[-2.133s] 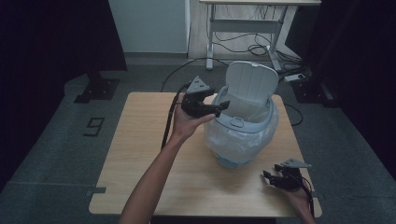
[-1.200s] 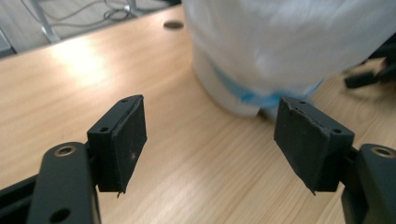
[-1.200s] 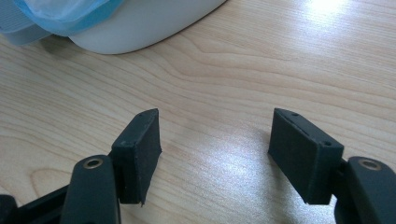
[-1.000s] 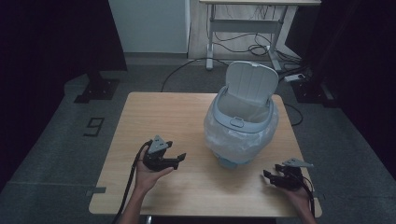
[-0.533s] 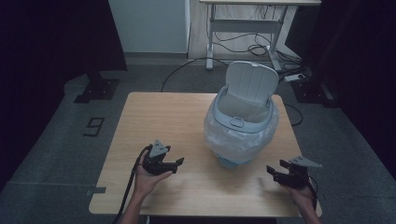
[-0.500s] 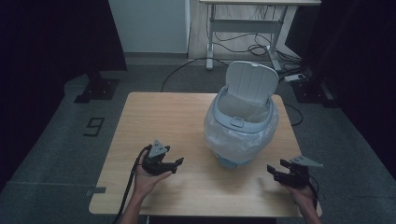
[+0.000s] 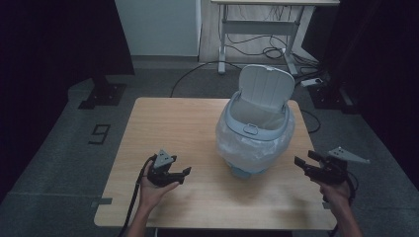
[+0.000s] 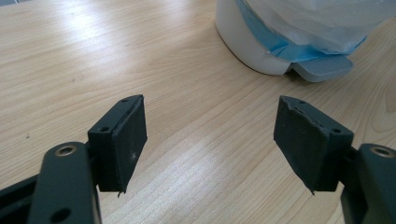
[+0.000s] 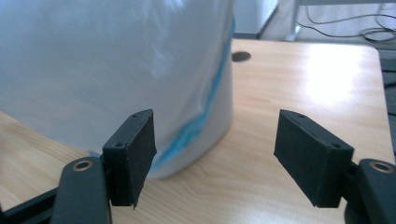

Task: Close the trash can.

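A dark room with a grey floor is seen from above, and in it stands a light wooden table point(image 7: 178, 123). Behind it, a white desk frame point(image 7: 257, 29) and loose cables are found near the wall.

The left gripper point(image 7: 184, 174) is held low over the near left part of the table. Its jaws are kept wide apart, and nothing is held between them. In the left gripper view, bare wood is seen between the two black pads point(image 8: 126, 135). A little further out, the bottom of the round white bin with a thin plastic bag lining it point(image 8: 299, 28) is seen, with its grey foot pedal point(image 8: 322, 70) resting on the table.

The right gripper point(image 7: 302, 165) is held up by the near right edge of the table. Its jaws have just been opening, and nothing is gripped between them. In the right gripper view, the bagged side of the bin is seen close by, past the jaws.

The bin point(image 7: 254, 133) is placed on the right half of the table, between the two grippers. Its lid point(image 7: 267, 89) is stood up, open.
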